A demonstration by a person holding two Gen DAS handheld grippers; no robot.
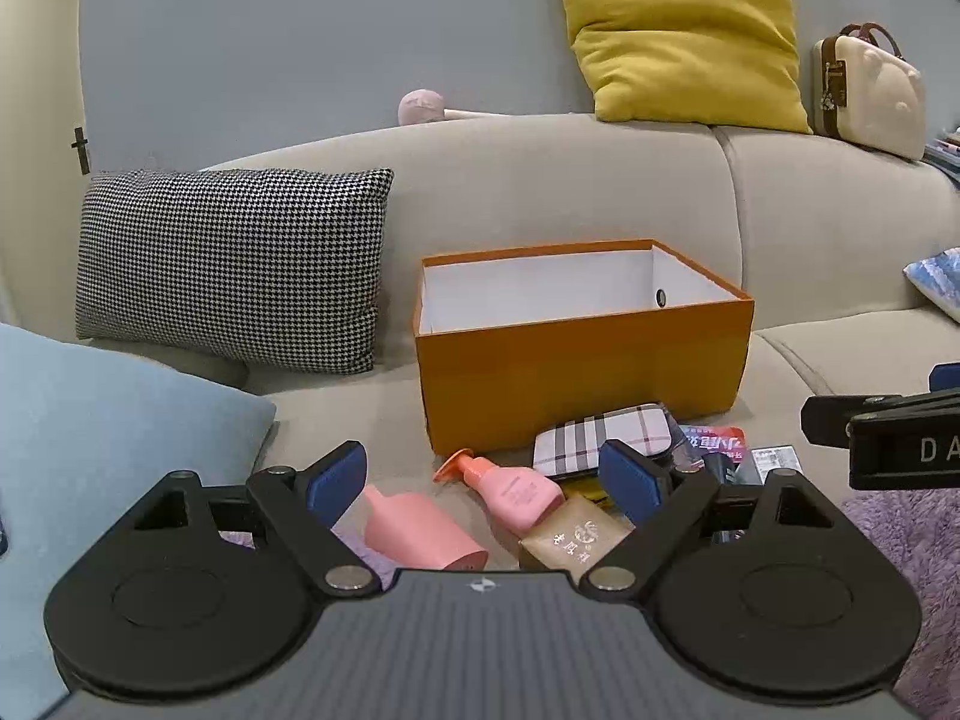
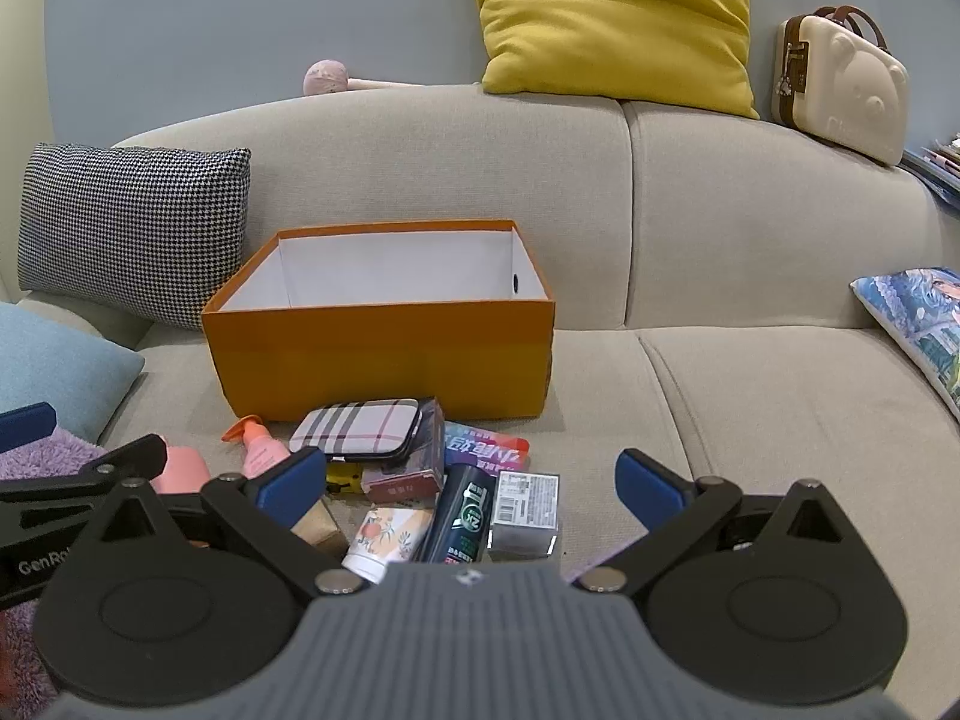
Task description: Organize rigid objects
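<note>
Left wrist view: a pale blue cushion (image 1: 108, 450) lies at the far left on the beige sofa (image 1: 540, 180), with a houndstooth cushion (image 1: 234, 267) propped behind it. The left tongs (image 1: 483, 480) hang spread wide and hold nothing, over a pink flat bottle (image 1: 420, 531), a pink pump bottle (image 1: 510, 489) and a tan packet (image 1: 570, 537). Behind these stands an open orange box (image 1: 585, 384) with a white inside; no items show in it. A plaid case (image 1: 606, 435) lies just in front of the box. Atop the backrest sit a yellow cushion (image 1: 684, 30) and a cream mini suitcase (image 1: 870, 90).

Right wrist view: the right tongs (image 2: 471, 483) are likewise spread and empty. Between their blue pads lie a floral tube (image 2: 387, 537), a dark green bottle (image 2: 471, 513) and a small labelled silver box (image 2: 527, 507), close together on the seat. A printed cushion (image 2: 918, 324) rests at the far right.
</note>
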